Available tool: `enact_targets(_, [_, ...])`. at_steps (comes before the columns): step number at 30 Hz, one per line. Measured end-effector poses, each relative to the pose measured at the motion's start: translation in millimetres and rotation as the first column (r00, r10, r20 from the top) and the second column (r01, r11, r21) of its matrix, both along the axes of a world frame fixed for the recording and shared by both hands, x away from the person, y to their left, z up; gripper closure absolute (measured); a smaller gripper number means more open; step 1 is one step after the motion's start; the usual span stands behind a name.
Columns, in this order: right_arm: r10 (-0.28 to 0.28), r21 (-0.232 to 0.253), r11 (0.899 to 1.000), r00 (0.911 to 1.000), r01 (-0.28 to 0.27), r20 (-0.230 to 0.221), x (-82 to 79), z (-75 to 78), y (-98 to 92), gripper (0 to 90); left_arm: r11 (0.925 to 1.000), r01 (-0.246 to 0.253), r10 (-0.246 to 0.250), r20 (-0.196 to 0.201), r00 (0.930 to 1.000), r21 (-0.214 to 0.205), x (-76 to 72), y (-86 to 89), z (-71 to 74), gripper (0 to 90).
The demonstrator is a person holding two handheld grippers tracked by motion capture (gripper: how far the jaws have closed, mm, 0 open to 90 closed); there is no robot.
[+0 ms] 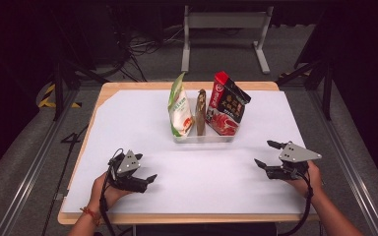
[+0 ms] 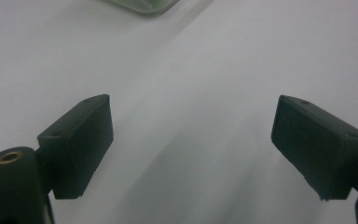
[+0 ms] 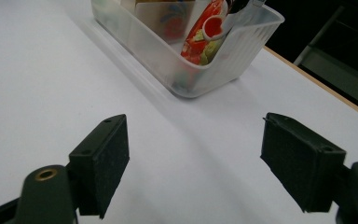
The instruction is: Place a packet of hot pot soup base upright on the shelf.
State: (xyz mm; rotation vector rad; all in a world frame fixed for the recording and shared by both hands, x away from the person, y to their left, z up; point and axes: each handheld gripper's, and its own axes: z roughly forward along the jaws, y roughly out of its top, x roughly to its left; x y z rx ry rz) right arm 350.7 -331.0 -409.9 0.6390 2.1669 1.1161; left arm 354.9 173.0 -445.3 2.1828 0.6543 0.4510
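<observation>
A clear plastic bin (image 1: 204,139) stands at the middle of the white-covered table (image 1: 128,118). Upright in it are a green and white packet (image 1: 179,105), a thin brown packet (image 1: 201,112) and a red and black packet (image 1: 226,105). My left gripper (image 1: 145,167) rests low at the front left, open with nothing between its jaws (image 2: 193,105). My right gripper (image 1: 264,153) is at the front right, also open and empty (image 3: 195,121), pointing at the bin (image 3: 168,56), where a red packet (image 3: 205,37) shows through its wall.
A corner of the bin (image 2: 144,5) shows at the top of the left gripper view. The wooden table edge (image 3: 317,79) runs behind the bin. A grey metal frame (image 1: 224,22) and cables lie on the floor beyond the table.
</observation>
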Motion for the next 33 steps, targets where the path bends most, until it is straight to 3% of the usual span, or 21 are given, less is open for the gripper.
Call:
enact_targets(6, [-0.004, -0.022, 1.000, 0.9998, 0.004, -0.019, -5.6, -7.4, -4.9, 23.2, 1.0000, -0.001, 0.001, -0.001, 1.0000, 0.001, -0.4, -0.4, -0.3, 13.4])
enact_targets(13, [-0.024, -0.010, 1.000, 0.9995, 0.023, -0.020, -14.8, -10.5, -17.9, 23.4, 1.0000, 0.002, -0.002, -0.002, 1.0000, 0.003, 0.1, -1.3, -0.6, 13.4])
enact_targets(17, [-0.033, 0.010, 0.999, 0.9995, 0.033, -0.001, -19.6, -10.2, -24.0, 24.0, 1.0000, 0.005, -0.005, 0.000, 1.0000, 0.008, 0.1, -2.3, -0.3, 13.4])
enact_targets(33, [-0.099, 0.073, 0.992, 0.9943, 0.102, -0.039, -32.5, -17.3, -52.3, 22.7, 1.0000, 0.007, -0.007, 0.003, 1.0000, 0.005, 0.0, -1.7, -0.2, 13.3])
